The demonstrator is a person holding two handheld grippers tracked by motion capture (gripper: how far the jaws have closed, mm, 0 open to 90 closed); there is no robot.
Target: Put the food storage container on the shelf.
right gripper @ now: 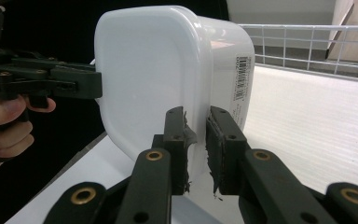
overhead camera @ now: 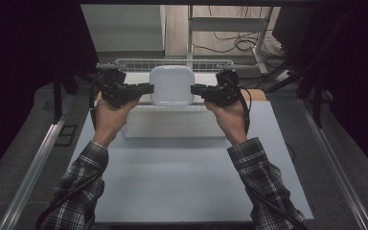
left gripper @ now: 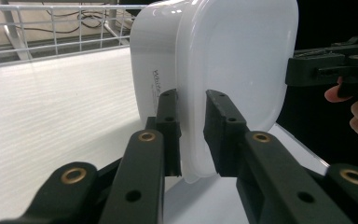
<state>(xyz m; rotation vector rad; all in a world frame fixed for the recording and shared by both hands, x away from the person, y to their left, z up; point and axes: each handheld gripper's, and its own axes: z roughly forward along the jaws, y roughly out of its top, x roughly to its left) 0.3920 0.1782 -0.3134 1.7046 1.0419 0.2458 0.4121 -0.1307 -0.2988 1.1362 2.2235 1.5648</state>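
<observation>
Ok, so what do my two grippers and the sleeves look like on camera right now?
Both the left gripper and right gripper are matte black, with two flat black fingers on linked bars set with brass-coloured rivets. The right one's finger pads look frayed at the edges. A black cable trails from the right gripper. The person wears dark-and-white plaid sleeves.

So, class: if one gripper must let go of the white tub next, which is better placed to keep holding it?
Neither clearly: the left gripper and right gripper pinch opposite rims of the tub alike.
</observation>
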